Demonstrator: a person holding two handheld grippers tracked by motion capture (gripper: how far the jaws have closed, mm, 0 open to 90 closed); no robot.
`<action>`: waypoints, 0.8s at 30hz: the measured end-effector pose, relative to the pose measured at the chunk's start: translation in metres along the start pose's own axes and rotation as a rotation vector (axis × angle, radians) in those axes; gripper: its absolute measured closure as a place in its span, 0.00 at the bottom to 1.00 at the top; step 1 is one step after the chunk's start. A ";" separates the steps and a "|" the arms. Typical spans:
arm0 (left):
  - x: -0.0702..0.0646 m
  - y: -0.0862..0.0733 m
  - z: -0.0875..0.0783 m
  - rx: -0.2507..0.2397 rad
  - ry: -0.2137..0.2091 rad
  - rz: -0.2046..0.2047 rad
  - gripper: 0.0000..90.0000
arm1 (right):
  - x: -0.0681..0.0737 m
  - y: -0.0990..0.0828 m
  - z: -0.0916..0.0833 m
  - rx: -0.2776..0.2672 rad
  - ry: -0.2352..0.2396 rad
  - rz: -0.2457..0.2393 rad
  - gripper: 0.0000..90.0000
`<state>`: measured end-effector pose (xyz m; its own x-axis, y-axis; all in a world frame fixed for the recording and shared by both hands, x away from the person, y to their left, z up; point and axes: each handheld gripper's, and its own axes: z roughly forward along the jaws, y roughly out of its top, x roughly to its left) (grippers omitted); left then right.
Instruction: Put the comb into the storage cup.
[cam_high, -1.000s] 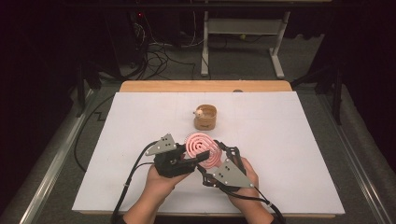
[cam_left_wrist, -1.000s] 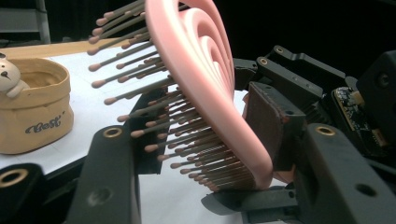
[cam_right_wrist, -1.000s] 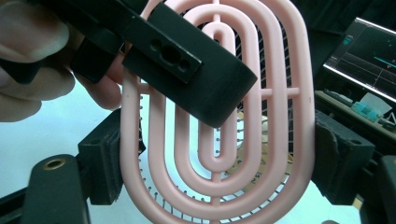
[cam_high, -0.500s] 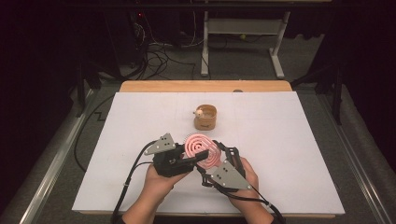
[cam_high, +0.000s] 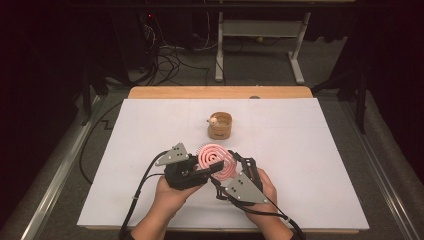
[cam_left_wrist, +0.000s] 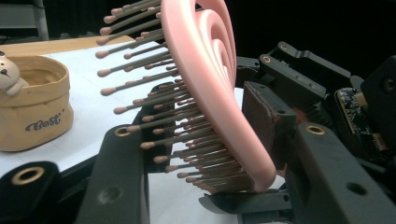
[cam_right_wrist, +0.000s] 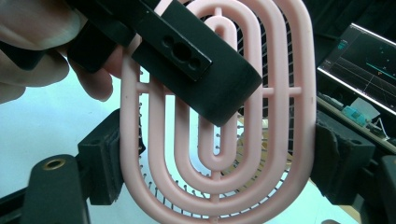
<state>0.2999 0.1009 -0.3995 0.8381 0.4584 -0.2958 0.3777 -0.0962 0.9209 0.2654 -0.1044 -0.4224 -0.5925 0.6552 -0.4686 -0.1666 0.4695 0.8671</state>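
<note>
— Can you see the whole pink brush (cam_high: 214, 159) from above?

— No. Its near part is tucked under the left gripper (cam_high: 199, 175) and the right gripper (cam_high: 222, 176), so where the pads sit on it is hidden there.

— And from the left gripper view?

— The brush (cam_left_wrist: 210, 79) runs off the top edge, and its bristle tips go soft with blur.

— The little tan basket (cam_high: 220, 125)?

— The writing on it (cam_left_wrist: 32, 109) is too blurred to read, and the small figure on its rim is cut by the left edge.

— The right gripper view?

— The brush (cam_right_wrist: 285, 93) is cropped at the top, and the screen (cam_right_wrist: 362, 77) behind is unreadable.
</note>
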 end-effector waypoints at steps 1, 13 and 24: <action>0.000 0.000 0.000 0.000 0.003 0.003 0.61 | 0.000 0.000 0.000 0.000 -0.002 -0.001 0.22; -0.003 0.003 -0.001 -0.003 -0.006 -0.007 0.64 | 0.001 0.001 0.000 -0.003 -0.021 -0.012 0.22; -0.007 0.005 -0.001 -0.016 0.021 0.025 0.68 | 0.002 0.002 0.000 -0.004 -0.051 -0.013 0.22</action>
<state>0.2955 0.0986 -0.3930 0.8389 0.4741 -0.2672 0.3501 -0.0943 0.9319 0.2637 -0.1019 -0.4212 -0.5491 0.6786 -0.4878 -0.1773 0.4759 0.8615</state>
